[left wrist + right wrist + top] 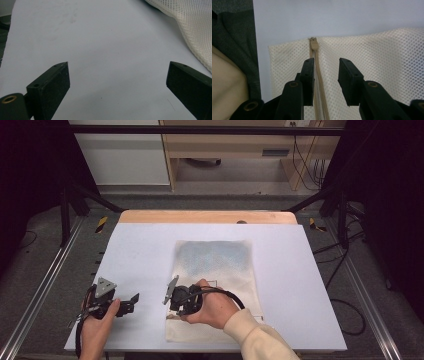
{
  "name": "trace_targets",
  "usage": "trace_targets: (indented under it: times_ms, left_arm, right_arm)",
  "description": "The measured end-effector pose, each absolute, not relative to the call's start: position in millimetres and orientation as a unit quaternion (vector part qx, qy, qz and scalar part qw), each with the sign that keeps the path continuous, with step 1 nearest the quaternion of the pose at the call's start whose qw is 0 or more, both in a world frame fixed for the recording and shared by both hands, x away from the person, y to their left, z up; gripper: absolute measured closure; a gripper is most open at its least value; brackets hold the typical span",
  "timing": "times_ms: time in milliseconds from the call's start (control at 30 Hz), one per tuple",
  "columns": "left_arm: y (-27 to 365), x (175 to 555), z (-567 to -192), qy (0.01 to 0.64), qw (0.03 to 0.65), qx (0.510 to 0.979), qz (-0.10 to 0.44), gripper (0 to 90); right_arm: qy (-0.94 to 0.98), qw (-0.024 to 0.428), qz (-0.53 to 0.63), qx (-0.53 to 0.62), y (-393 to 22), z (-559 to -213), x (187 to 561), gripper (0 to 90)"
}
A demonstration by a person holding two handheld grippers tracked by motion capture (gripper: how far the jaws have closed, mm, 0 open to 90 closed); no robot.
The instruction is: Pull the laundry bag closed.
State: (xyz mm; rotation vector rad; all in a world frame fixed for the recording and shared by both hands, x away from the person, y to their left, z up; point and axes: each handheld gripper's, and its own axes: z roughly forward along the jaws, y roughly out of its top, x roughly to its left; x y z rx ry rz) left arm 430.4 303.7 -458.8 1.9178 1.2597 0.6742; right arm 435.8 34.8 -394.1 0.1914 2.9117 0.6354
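1. Right gripper view: right gripper [326, 75] was seen part-closed, gripping nothing, its jaws straddling the zipper [318, 82] of the mesh bag [215, 265] on the table [140, 250].
2. Left gripper [117, 82] was held wide open and empty, left of the mesh bag.
3. Step judged: reaching for the zipper pull [313, 44]; advancing and closing on it is called for next.

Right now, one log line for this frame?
left gripper: open, over bare table | right gripper: jaws part-closed astride zipper | mesh laundry bag: flat

Mesh bag's [215, 270] near end under the right hand [212, 307]; contents blurred
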Motion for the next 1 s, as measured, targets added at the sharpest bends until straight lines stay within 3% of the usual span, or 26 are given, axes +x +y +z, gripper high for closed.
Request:
trace_targets:
  times_ms: [333, 1000]
  left_arm:
    - [304.8, 430.5, -458.3, 0.491, 0.365, 0.746, 0.262, 5.0]
    - [304.5, 430.0, -458.4, 0.489, 0.364, 0.751, 0.253, 5.8]
  right_arm:
    - [0.971, 0.072, 0.220, 0.059, 43.7, -393.7, 437.0, 78.5]
    - [0.971, 0.050, 0.227, 0.057, 57.7, -407.5, 440.1, 80.4]
